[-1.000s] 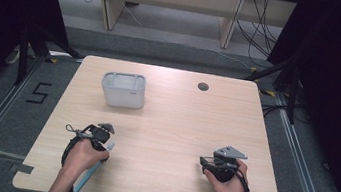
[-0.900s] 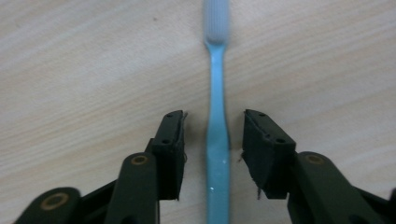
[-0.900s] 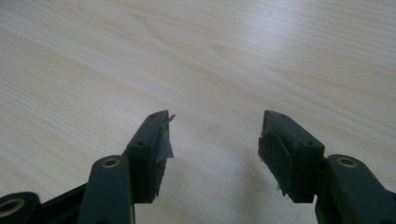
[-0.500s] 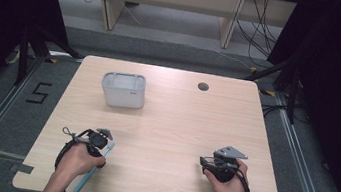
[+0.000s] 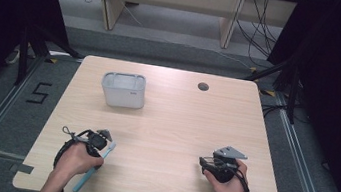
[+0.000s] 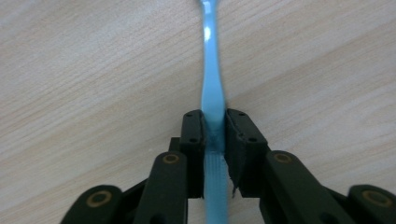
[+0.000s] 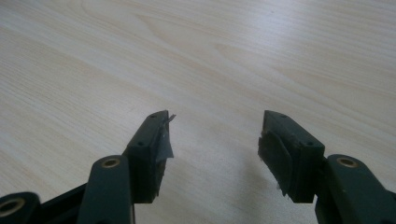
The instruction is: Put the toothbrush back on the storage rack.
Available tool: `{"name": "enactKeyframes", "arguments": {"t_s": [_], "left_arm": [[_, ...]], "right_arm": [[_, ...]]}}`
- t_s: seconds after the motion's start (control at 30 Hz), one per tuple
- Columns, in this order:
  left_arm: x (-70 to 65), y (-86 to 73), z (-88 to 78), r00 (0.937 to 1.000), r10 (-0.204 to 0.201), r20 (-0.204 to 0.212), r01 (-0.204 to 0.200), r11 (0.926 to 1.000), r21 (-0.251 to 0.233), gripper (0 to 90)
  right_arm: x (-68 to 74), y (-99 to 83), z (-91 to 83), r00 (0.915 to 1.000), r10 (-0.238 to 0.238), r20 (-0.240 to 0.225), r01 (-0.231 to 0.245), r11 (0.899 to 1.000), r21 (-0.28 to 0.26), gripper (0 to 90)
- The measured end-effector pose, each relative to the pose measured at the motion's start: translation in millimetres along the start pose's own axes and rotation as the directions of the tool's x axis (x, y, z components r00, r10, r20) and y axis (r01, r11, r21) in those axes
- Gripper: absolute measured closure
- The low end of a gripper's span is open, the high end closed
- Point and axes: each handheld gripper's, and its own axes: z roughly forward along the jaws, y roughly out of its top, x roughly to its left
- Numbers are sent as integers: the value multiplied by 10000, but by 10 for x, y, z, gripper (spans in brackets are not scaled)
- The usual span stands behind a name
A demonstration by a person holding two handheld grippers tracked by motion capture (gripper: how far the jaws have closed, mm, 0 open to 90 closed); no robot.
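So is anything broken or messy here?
Nothing spilled. One oddity: the pad lining on the right gripper looks frayed, a torn corner sticking up from one of the jaws. The left gripper holds the blue toothbrush neatly.

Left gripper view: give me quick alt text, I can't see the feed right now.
The left gripper has its two black jaws closed on a light blue toothbrush, clamping it near the bristle end while the handle runs straight away up the frame. Beneath it is the pale wood-grain table, and the brush appears to lie on or just above it.
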Motion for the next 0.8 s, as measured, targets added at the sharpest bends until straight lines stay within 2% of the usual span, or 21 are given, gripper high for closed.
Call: {"name": "enactKeyframes", "arguments": {"t_s": [0.03,0.07,0.1,0.17,0.2,0.23,0.27,0.33,0.37,0.43,0.47,0.57,0.6,0.63,0.7,0.73,0.77,0.8], "left_arm": [[0,0,0,10000,0,0,0,10000,0,775],[-2,6,1,10000,-58,25,58,10000,16,778],[1,11,6,10000,-23,-2,23,10000,42,780],[-1,8,14,10000,-35,1,35,10000,-63,782],[2,13,-1,10000,-11,24,11,10000,89,782],[4,16,-7,10000,-38,66,36,9999,155,783],[11,6,2,10000,5,94,-6,10000,33,784],[15,0,-6,9999,34,132,-35,10000,56,784],[21,-12,2,9999,49,136,-48,9999,-97,784],[33,-26,-6,9998,28,202,-26,9999,-98,785],[51,-55,0,9996,99,263,-87,9989,-456,785],[65,-68,-31,9994,138,305,-118,9978,-653,785],[74,-73,-52,9993,164,339,-138,9970,-760,785],[85,-78,-67,9990,230,383,-195,9957,-901,785],[84,-89,-89,9987,-19,510,81,9923,-1235,786],[89,-94,-101,9983,-72,572,151,9902,-1390,786],[124,-87,-136,9982,296,528,-222,9905,-1359,786],[126,-96,-142,9978,262,606,-169,9887,-1492,785]], "right_arm": [[0,5,-16,9999,12,167,-13,10000,58,433],[37,10,-23,9984,564,31,-564,9982,196,433],[37,11,-26,9982,594,36,-595,9980,213,433],[35,11,-28,9984,569,44,-569,9982,193,433],[11,12,-28,9996,263,118,-264,9996,110,433],[29,7,-37,9985,547,57,-548,9983,207,433],[29,7,-37,9985,547,57,-548,9983,207,433],[7,8,-36,9993,360,134,-362,9993,112,433],[-11,2,-18,9998,148,141,-149,9999,14,433],[-1,3,-21,9996,261,92,-261,9997,-45,433],[8,5,-32,9994,308,157,-309,9995,51,433],[7,13,-32,9996,241,161,-242,9997,76,433],[33,12,-33,9985,539,65,-540,9984,162,433],[31,13,-34,9989,475,66,-476,9988,127,433],[41,13,-42,9981,608,99,-610,9979,207,433],[34,13,-37,9985,546,92,-547,9984,150,433],[2,10,-34,9998,108,176,-108,9999,-2,434],[5,14,-35,9996,259,129,-259,9997,5,434]]}}
